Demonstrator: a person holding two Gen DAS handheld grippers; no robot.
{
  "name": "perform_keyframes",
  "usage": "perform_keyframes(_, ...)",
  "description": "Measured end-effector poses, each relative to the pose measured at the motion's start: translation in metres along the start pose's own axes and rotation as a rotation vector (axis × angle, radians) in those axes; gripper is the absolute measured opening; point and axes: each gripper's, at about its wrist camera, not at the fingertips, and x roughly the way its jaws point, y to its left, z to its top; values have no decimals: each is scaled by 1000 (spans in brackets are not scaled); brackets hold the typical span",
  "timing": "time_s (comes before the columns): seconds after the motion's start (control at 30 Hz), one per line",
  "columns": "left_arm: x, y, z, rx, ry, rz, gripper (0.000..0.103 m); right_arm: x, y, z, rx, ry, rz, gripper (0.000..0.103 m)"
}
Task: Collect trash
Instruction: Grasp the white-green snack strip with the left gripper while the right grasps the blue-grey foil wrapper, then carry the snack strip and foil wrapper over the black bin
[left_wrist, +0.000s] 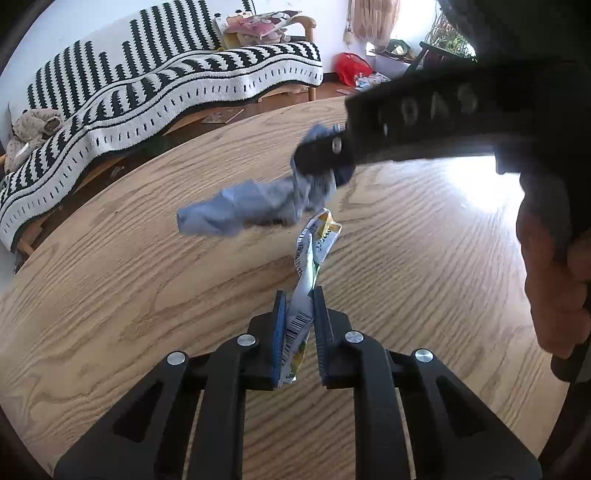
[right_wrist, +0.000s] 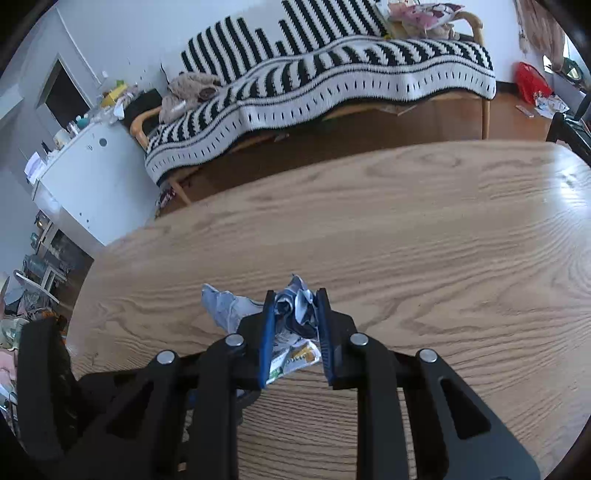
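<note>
The left gripper (left_wrist: 299, 295) has its jaws clamped on a white and yellow snack wrapper (left_wrist: 308, 273), which sticks up at lower centre of the left wrist view. The right gripper (right_wrist: 295, 297) has its jaws closed on a crumpled blue-grey wrapper (right_wrist: 295, 306); in the left view this wrapper (left_wrist: 255, 206) hangs from the right gripper (left_wrist: 325, 155) just above the wood, at centre frame.

Both pieces are thin, crinkled film held by a small pinch, so either could slip free if the grippers swing fast. The two wrappers sit close together, and the trailing blue end could snag the yellow one and tug it loose.

The surface (right_wrist: 424, 229) is pale oak-grain wood with a rounded edge and a bright glare at right. Behind it, in the upper part of both views, stands a sofa (right_wrist: 332, 77) under a black-and-white striped throw, with a red bag (left_wrist: 352, 66) on the floor at upper right.
</note>
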Motion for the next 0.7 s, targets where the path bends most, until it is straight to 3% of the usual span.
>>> perform_keyframes(0.23,-17,4,3,-23,-22,4,14,-20,0,3,-11,-39,-16,22)
perform_keyframes(0.43,-41,8,-3,-32,-20,53,14,-58,-12,1,-2,-79,-63,22)
perform_keyframes(0.57,-67,8,-12,-89,-40,68,14,-102,-26,-16,10,-110,-105,22)
perform_keyframes(0.7,-90,-8,-20,-125,-61,106,14,-160,-48,-55,6,-135,-158,22)
